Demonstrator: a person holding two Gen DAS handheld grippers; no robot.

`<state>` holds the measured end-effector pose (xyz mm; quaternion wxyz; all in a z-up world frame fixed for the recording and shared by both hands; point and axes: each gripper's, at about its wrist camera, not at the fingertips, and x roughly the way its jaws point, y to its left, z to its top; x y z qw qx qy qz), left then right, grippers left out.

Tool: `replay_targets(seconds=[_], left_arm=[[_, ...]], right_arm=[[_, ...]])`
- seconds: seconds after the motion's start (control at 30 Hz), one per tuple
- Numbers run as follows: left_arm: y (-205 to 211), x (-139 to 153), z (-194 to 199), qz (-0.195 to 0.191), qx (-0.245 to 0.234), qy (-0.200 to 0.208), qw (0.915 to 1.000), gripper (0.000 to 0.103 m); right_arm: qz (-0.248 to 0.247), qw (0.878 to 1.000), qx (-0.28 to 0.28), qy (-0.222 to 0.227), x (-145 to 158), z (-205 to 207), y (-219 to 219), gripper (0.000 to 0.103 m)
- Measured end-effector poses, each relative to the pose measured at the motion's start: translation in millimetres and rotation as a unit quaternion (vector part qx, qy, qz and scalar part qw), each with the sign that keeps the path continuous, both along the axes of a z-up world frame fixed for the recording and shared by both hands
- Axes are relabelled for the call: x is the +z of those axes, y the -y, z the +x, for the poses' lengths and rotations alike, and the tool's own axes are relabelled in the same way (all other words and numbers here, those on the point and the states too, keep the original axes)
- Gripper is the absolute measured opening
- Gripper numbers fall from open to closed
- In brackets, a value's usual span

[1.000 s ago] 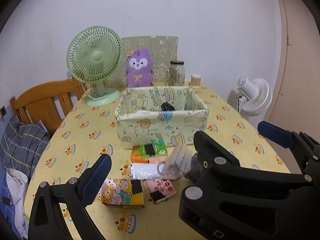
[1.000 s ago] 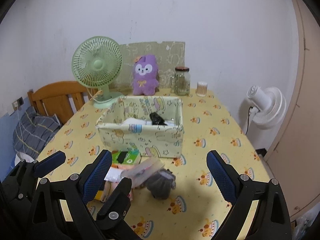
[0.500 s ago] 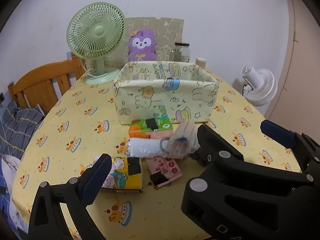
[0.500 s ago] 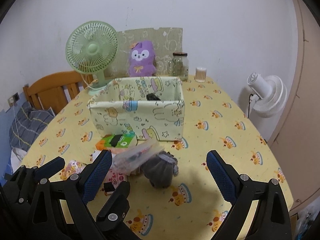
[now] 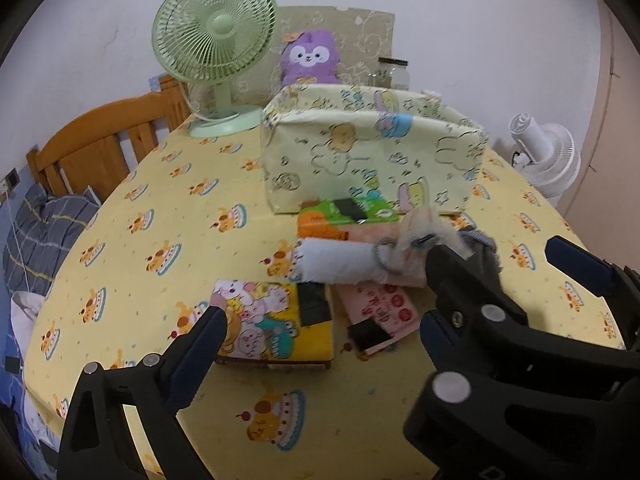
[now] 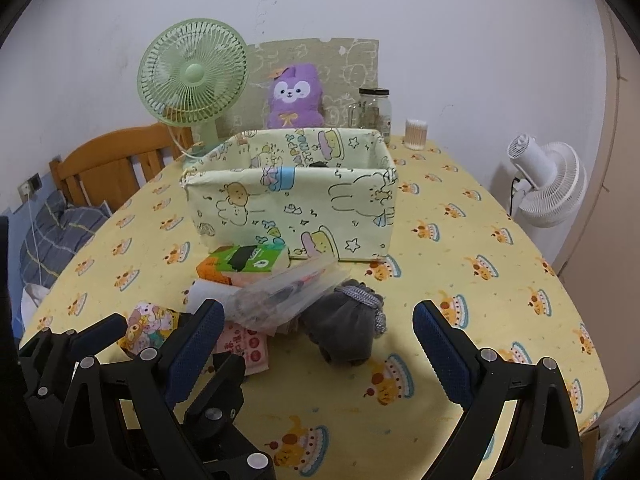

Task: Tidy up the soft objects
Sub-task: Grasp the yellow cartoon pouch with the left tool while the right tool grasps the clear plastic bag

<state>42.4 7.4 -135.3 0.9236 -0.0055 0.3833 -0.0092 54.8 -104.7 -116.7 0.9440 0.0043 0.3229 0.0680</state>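
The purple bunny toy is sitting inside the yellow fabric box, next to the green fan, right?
Not quite. The purple bunny toy sits behind the yellow fabric box, not inside it, leaning against the card at the wall. It is next to the green fan, as you said. The right wrist view shows it best: the toy is beyond the box's back wall.

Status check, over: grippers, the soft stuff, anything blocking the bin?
Left gripper and right gripper open, empty. Tissue packs, clear pouch, grey sock piled before the fabric bin. Nothing blocking.
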Motion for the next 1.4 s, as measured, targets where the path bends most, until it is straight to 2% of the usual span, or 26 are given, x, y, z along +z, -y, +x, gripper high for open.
replay_targets(seconds=[0.33, 0.47, 0.73, 0.9, 1.0, 1.07, 1.1, 1.17, 1.27, 1.4], left_arm=[[-16, -13, 5, 0.007, 0.019, -0.007, 0.9998, 0.097], [-20, -12, 6, 0.007, 0.026, -0.005, 0.9996, 0.094], [-26, -9, 8, 0.004, 0.033, -0.006, 0.9994, 0.095], [-31, -21, 17, -0.004, 0.031, -0.031, 0.9990, 0.095], [-34, -27, 19, -0.013, 0.035, -0.041, 0.9984, 0.087], [-33, -26, 19, -0.009, 0.032, -0.038, 0.9987, 0.079], [-33, -25, 19, -0.009, 0.030, -0.037, 0.9988, 0.078], [-31, -24, 18, -0.011, 0.022, -0.033, 0.9991, 0.077], [-29, -19, 15, -0.004, 0.023, -0.019, 0.9995, 0.077], [-23, -10, 12, 0.018, 0.023, -0.001, 0.9996, 0.077]], right_arm=[[-0.015, 1.000, 0.006, -0.014, -10, 4, -14, 0.097], [-0.021, 1.000, 0.005, -0.015, -11, 6, -17, 0.097], [-0.025, 1.000, 0.009, -0.008, -6, 8, -23, 0.097], [-0.035, 0.999, 0.013, -0.014, -10, 10, -29, 0.097], [-0.039, 0.999, 0.013, -0.018, -13, 12, -30, 0.097], [-0.040, 0.999, 0.011, -0.019, -14, 12, -31, 0.094], [-0.041, 0.999, 0.010, -0.020, -14, 13, -31, 0.092], [-0.041, 0.999, 0.009, -0.022, -15, 14, -30, 0.081], [-0.042, 0.999, 0.014, -0.028, -15, 17, -30, 0.073], [-0.035, 0.999, 0.017, -0.026, -12, 17, -28, 0.071]])
